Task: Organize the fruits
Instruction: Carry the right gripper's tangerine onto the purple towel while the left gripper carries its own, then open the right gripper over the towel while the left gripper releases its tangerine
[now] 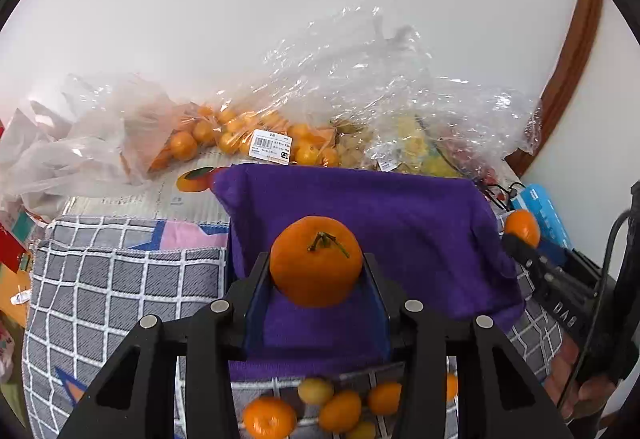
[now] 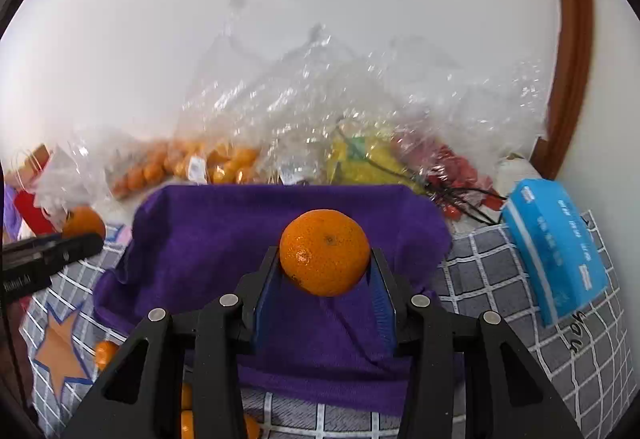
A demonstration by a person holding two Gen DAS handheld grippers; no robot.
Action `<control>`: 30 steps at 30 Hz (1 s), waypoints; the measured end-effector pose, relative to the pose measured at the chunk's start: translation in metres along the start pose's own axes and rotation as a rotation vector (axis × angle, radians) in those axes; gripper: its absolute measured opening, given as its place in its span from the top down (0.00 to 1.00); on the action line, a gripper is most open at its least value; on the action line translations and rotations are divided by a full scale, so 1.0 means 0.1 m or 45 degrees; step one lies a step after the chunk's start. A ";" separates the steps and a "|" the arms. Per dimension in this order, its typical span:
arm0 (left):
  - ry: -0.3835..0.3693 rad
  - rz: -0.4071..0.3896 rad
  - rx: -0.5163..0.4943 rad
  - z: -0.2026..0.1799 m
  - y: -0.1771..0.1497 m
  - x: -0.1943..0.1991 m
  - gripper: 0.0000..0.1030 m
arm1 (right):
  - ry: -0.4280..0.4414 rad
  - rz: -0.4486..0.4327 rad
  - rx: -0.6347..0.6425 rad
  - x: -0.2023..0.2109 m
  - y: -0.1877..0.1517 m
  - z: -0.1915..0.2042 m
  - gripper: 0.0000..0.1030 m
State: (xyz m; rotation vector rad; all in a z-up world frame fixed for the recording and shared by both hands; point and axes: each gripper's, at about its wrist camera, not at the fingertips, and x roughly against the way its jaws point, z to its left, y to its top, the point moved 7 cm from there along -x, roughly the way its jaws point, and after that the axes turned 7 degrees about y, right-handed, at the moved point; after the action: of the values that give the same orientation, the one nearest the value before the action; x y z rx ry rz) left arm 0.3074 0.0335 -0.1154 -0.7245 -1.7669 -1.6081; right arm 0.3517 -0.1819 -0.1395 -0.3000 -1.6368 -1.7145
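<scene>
My left gripper [image 1: 316, 271] is shut on a tangerine with a green stem [image 1: 316, 261], held above a purple cloth [image 1: 400, 223]. My right gripper [image 2: 324, 267] is shut on another tangerine [image 2: 325, 253] above the same purple cloth [image 2: 208, 235]. The right gripper with its tangerine [image 1: 522, 227] shows at the right of the left wrist view. The left gripper with its tangerine [image 2: 84, 223] shows at the left of the right wrist view. Several loose tangerines [image 1: 340, 409] lie on the grey checked cloth [image 1: 100, 291] near me.
Clear plastic bags of small oranges [image 1: 240, 135], yellow fruit [image 2: 360, 159] and red fruit [image 2: 456, 167] lie along the white wall behind the cloth. A blue tissue pack [image 2: 560, 247] lies at the right. A brown door frame [image 2: 572, 51] stands far right.
</scene>
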 end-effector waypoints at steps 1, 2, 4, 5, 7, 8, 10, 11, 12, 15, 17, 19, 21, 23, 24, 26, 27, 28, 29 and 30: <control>0.003 0.008 -0.001 -0.02 0.02 -0.05 0.60 | -0.006 0.007 0.006 -0.05 0.00 0.00 0.59; 0.007 0.015 -0.004 -0.03 0.04 -0.09 0.60 | -0.010 0.012 0.008 -0.10 0.00 0.00 0.59; 0.008 0.024 -0.013 -0.06 0.07 -0.16 0.60 | -0.006 0.021 0.002 -0.18 0.01 -0.02 0.59; 0.008 0.028 -0.020 -0.08 0.09 -0.19 0.60 | -0.002 0.024 -0.005 -0.22 0.02 -0.03 0.59; 0.022 0.028 -0.021 -0.09 0.12 -0.25 0.60 | -0.002 0.032 -0.011 -0.29 0.04 -0.05 0.59; 0.025 0.030 -0.024 -0.09 0.14 -0.28 0.60 | -0.004 0.037 -0.009 -0.33 0.05 -0.06 0.59; 0.026 0.035 -0.023 -0.09 0.17 -0.35 0.60 | -0.008 0.046 -0.007 -0.40 0.05 -0.07 0.59; 0.025 0.039 -0.021 -0.08 0.18 -0.39 0.60 | -0.006 0.052 -0.008 -0.44 0.04 -0.08 0.59; 0.023 0.045 -0.019 -0.07 0.18 -0.42 0.60 | -0.003 0.058 -0.010 -0.48 0.03 -0.08 0.59; 0.028 0.073 -0.014 -0.06 0.18 -0.56 0.60 | -0.001 0.100 -0.007 -0.63 -0.03 -0.09 0.59; 0.022 0.098 -0.015 -0.06 0.17 -0.64 0.60 | -0.006 0.127 -0.011 -0.70 -0.07 -0.10 0.59; 0.020 0.107 -0.022 -0.06 0.16 -0.69 0.60 | -0.004 0.144 -0.024 -0.76 -0.09 -0.12 0.59; 0.028 0.115 -0.028 -0.06 0.16 -0.75 0.60 | -0.002 0.151 -0.026 -0.78 -0.10 -0.13 0.59; 0.028 0.128 -0.028 -0.06 0.15 -0.79 0.60 | -0.002 0.155 -0.026 -0.81 -0.12 -0.13 0.58; 0.027 0.134 -0.027 -0.05 0.15 -0.82 0.60 | 0.001 0.159 -0.024 -0.82 -0.13 -0.13 0.58; 0.024 0.147 -0.025 -0.04 0.13 -0.87 0.60 | -0.001 0.168 -0.015 -0.85 -0.15 -0.13 0.58; 0.022 0.153 -0.026 -0.04 0.12 -0.88 0.60 | -0.004 0.173 -0.014 -0.86 -0.16 -0.13 0.58; 0.021 0.158 -0.028 -0.05 0.11 -0.90 0.60 | -0.006 0.182 -0.015 -0.88 -0.18 -0.13 0.58; 0.023 0.162 -0.032 -0.05 0.10 -0.92 0.60 | -0.006 0.188 -0.016 -0.89 -0.19 -0.14 0.58; 0.024 0.166 -0.034 -0.05 0.10 -0.93 0.60 | -0.005 0.195 -0.020 -0.91 -0.20 -0.14 0.58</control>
State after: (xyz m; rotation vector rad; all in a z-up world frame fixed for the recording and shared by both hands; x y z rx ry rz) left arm 0.3759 0.0308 -0.1798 -0.8172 -1.6532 -1.5486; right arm 0.4074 -0.1661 -0.2136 -0.4257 -1.5622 -1.6125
